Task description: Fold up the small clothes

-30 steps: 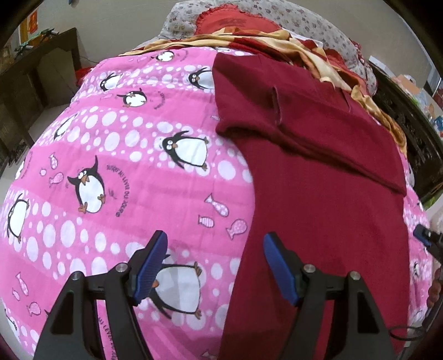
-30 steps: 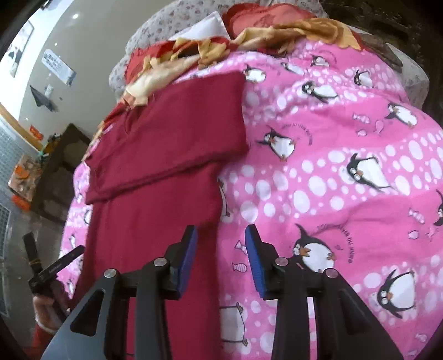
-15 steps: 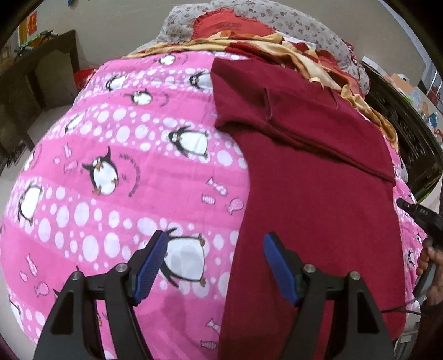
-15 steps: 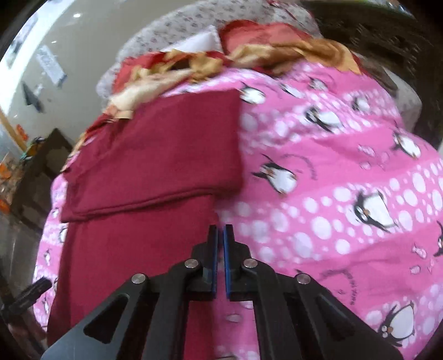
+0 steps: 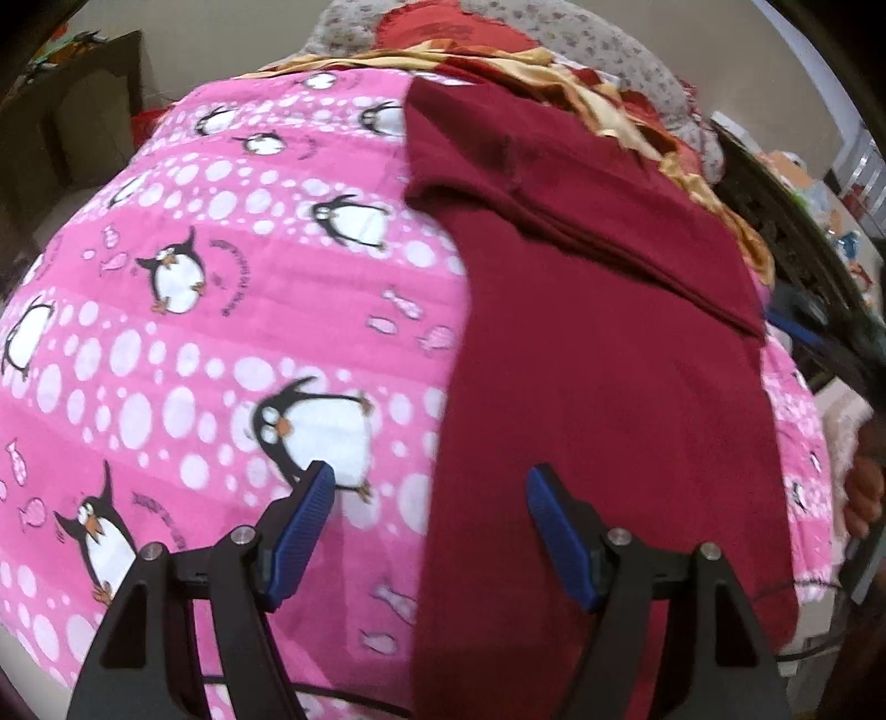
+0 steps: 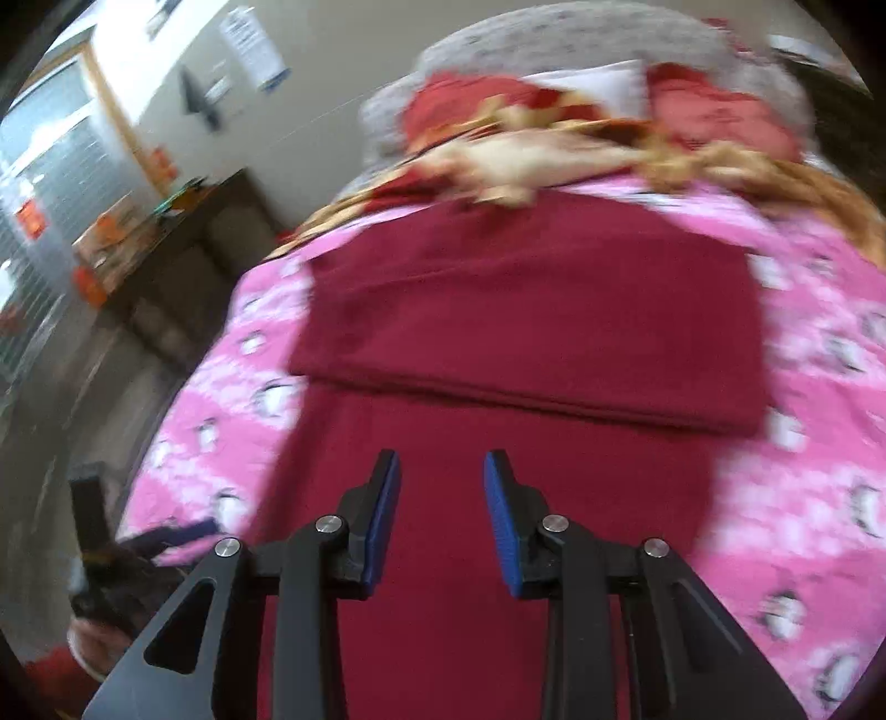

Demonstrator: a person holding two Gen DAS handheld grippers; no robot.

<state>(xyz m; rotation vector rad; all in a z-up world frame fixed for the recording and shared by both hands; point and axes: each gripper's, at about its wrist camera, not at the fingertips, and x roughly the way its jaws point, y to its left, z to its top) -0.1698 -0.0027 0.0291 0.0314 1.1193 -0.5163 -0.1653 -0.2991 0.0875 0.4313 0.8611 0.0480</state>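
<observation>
Garment (image 6: 531, 332) beneath both parted jaws

Bare quilt (image 5: 232, 343) left of garment (image 5: 603, 387)

Legible text: none we can read. Pink penguin blanket (image 5: 221, 343) carries small curved lettering beside the penguins, too blurred; wall papers (image 6: 252, 41) likewise unreadable.

right view: motion-blurred | maroon garment (image 6: 531, 310) near hem cut off by frame edge | penguin bedspread (image 6: 819, 343) smeared
</observation>
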